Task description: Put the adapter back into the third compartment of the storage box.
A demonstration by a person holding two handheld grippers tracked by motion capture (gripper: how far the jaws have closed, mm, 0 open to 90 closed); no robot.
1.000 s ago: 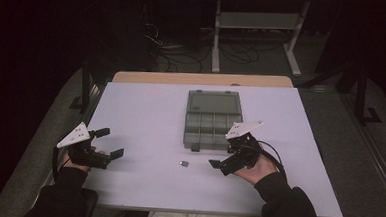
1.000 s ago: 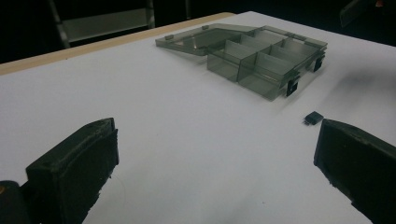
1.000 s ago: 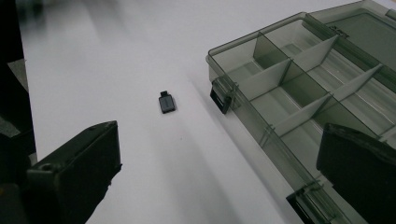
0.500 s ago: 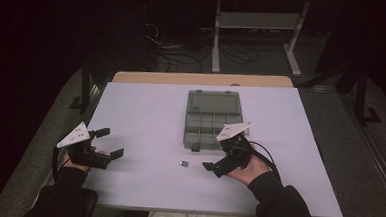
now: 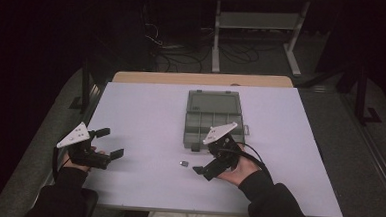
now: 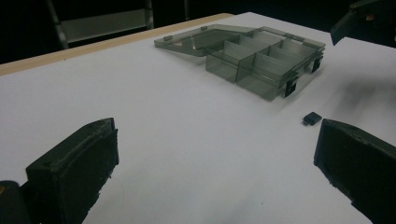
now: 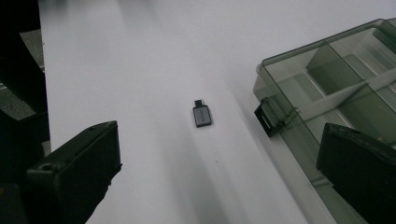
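Note:
A small grey adapter (image 5: 182, 163) lies on the white table (image 5: 146, 111), just in front of a smoky clear organizer box (image 5: 214, 120) whose lid is folded back flat. My right gripper (image 5: 202, 159) hovers just right of the adapter with its jaws open and pointed at it. In the right gripper view the adapter (image 7: 201, 115) lies ahead between the open jaws (image 7: 217, 154), with the box (image 7: 327, 88) to their right. My left gripper (image 5: 110, 143) rests open near the table's left front; in its view (image 6: 215, 154) the adapter (image 6: 311, 118) and box (image 6: 261, 56) lie ahead right.
A wooden strip (image 5: 202, 79) runs along the table's far edge. Behind it stand a metal rack (image 5: 255, 26) and loose cables (image 5: 184, 48) on the dark floor. The right gripper's jaw (image 6: 359, 18) shows at the top right of the left gripper view.
My right gripper has moved left and a little forward, closing in on the adapter. The left gripper, adapter and box have stayed put.

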